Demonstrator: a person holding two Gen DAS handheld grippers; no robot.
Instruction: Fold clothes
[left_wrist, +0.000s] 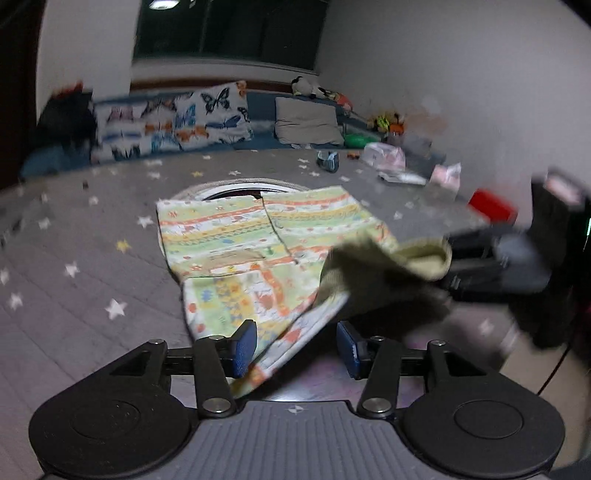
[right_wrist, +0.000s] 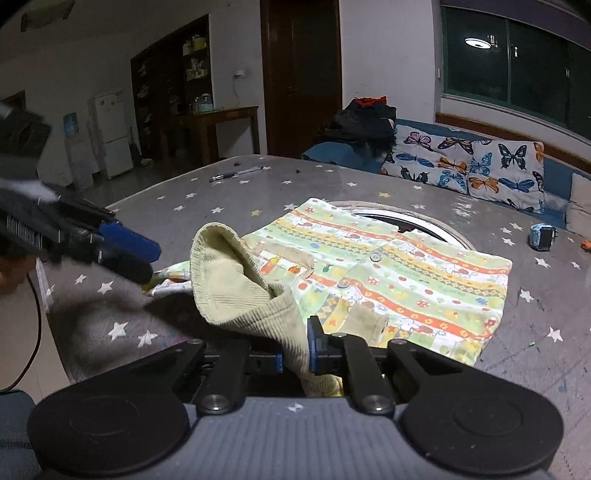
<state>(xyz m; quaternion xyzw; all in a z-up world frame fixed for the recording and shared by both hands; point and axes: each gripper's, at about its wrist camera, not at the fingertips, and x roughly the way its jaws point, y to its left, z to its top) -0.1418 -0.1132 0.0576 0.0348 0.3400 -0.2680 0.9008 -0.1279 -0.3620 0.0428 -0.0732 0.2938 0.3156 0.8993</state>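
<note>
A child's patterned shirt (right_wrist: 388, 273), pale green with orange and yellow bands of small cartoon prints, lies spread on a grey star-printed table cover (right_wrist: 229, 192), its buttoned front facing up. The body of the shirt lies fairly flat; one sleeve with an olive corduroy cuff (right_wrist: 236, 280) is lifted off the surface and drawn across toward the middle of the garment. The right gripper (right_wrist: 295, 354) has its blue-padded fingers closed on the corduroy fabric near the cuff, holding it raised. The left gripper (left_wrist: 295, 347) has its fingers spread apart, with the near patterned edge of the shirt lying between and under them but not pinched. In the right wrist view the left gripper appears from the side, its pads just beside a corner of the patterned cloth. Judging by this, the fold is partway: one sleeve is being brought inward, while the rest of the shirt lies open at full width, so the other side and the lengthwise fold appear left to do. A blue watch (right_wrist: 543, 236) and a butterfly-print cushion (right_wrist: 469, 166) sit well apart from the shirt.
</note>
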